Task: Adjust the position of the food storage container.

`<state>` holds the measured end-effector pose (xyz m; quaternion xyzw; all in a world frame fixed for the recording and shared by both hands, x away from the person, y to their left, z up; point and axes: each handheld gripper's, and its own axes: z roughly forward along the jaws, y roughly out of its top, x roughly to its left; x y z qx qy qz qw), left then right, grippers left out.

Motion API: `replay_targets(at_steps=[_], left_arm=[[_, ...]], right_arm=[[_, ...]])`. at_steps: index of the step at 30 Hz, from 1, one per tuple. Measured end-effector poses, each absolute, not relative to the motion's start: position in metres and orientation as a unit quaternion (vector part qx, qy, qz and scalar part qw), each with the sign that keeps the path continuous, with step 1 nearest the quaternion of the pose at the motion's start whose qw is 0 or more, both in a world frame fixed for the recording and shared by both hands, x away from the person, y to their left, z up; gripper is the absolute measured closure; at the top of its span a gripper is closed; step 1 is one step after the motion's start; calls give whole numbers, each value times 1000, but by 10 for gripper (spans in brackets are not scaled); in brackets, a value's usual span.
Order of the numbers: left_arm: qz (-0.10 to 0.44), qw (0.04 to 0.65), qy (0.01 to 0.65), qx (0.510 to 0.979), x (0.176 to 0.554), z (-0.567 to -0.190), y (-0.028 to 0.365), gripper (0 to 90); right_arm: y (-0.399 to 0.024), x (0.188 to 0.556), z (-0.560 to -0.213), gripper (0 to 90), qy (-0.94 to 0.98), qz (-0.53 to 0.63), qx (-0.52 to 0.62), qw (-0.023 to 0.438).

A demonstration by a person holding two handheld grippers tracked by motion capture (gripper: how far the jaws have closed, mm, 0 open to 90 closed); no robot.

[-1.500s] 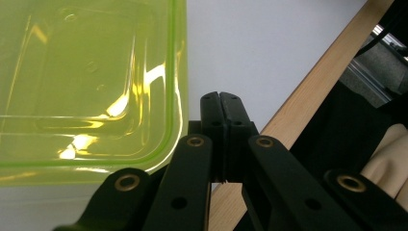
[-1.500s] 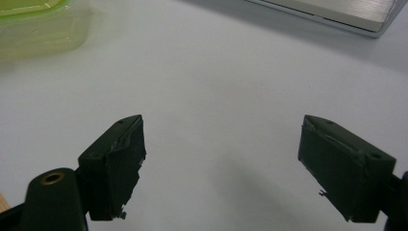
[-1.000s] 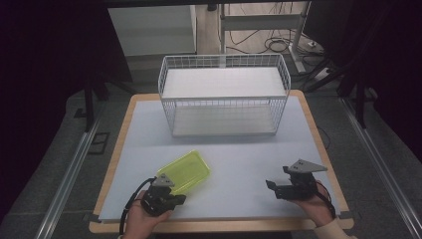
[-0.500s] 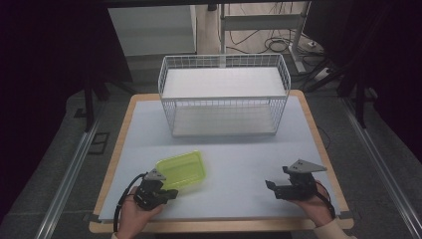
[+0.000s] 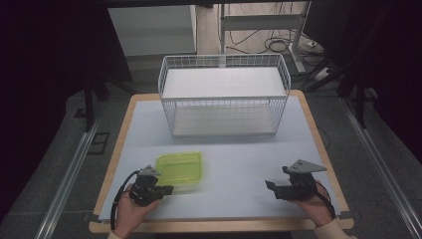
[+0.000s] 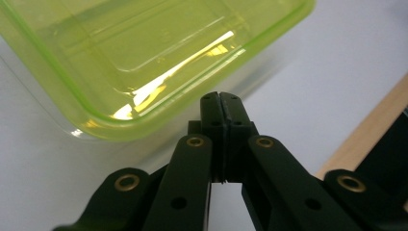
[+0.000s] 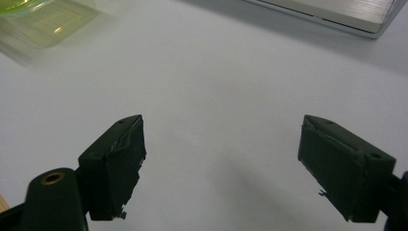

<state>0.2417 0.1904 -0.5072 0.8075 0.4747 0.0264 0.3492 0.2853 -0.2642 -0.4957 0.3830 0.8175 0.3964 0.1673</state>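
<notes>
While the left gripper (image 5: 166, 189) is resting low on the table (image 5: 239, 154) with its jaws pressed fully together on nothing, the green box (image 5: 179, 168) is sitting just ahead of its tips. In the left gripper view the closed tips (image 6: 221, 103) are lying right at the box's (image 6: 144, 62) near rim, though whether they are touching it cannot be told. The box is lying flat, open side up.

The right gripper (image 5: 272, 187) is sitting well apart to the other side, its jaws spread wide over bare table; in its own view the pads (image 7: 115, 163) are framing blank surface, with the box (image 7: 43, 21) showing far off at the upper left corner.

Beyond both grippers, a white wire basket (image 5: 224, 102) is standing at the far side of the table, well past the box, with an open strip of table lying between box and basket. Nothing is standing between the two grippers.

Behind each gripper the table's wooden edge (image 5: 219, 226) is running close under the hands. Outward of the left gripper the side edge is lying near; the same goes for the right gripper on its outer side.
</notes>
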Motion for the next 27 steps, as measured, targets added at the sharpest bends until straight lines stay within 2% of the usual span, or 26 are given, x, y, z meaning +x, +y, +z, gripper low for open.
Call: replay_targets(at_steps=[6, 12, 13, 18, 27], left_arm=[[34, 386, 458, 800, 223, -484, 197, 900], [58, 409, 487, 769, 227, -470, 225, 900], [74, 404, 507, 758, 232, -471, 238, 900], [76, 399, 545, 733, 251, -482, 262, 900], [44, 373, 573, 728, 277, -513, 268, 900]], right_arm=[[-265, 285, -495, 171, 816, 398, 383, 168], [-264, 285, -494, 171, 816, 397, 384, 170], [-264, 285, -494, 171, 816, 397, 384, 170], [-263, 285, -496, 171, 817, 396, 383, 169], [-263, 287, -497, 171, 818, 392, 386, 168]])
